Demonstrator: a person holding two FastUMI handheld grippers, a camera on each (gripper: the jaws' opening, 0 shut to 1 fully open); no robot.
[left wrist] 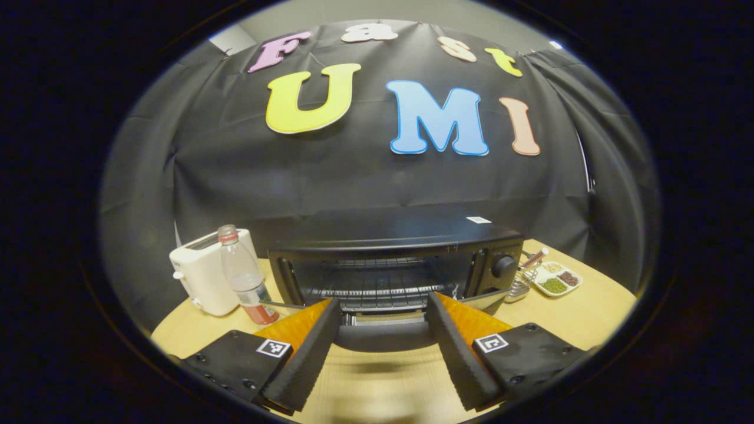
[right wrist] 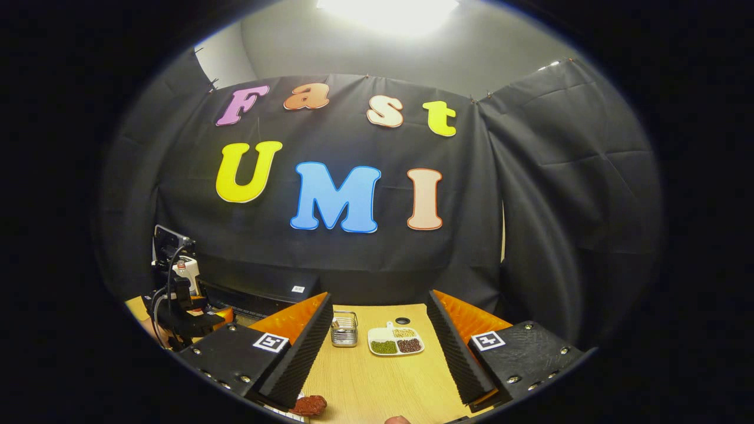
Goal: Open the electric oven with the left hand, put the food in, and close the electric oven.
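Note:
The black electric oven (left wrist: 400, 235) stands straight ahead in the left gripper view. Its door (left wrist: 383, 338) is swung down toward me, and the wire rack (left wrist: 377, 285) inside is bare. My left gripper (left wrist: 383, 300) is open, its fingers spread to either side of the lowered door without pressing on it. In the right gripper view my right gripper (right wrist: 378, 296) is open over the table with nothing in it. A reddish-brown piece of food (right wrist: 309, 405) lies just beneath its left finger, at the bottom edge. Farther left are the oven (right wrist: 259, 297) and the left gripper (right wrist: 177, 312).
Left of the oven stand a white toaster (left wrist: 203, 280) and a plastic bottle (left wrist: 244, 277). To its right are a small wire basket (left wrist: 518, 285) and a white dish of beans (left wrist: 554, 280), also seen as the basket (right wrist: 344, 328) and dish (right wrist: 396, 341). Light wooden table (right wrist: 377, 383).

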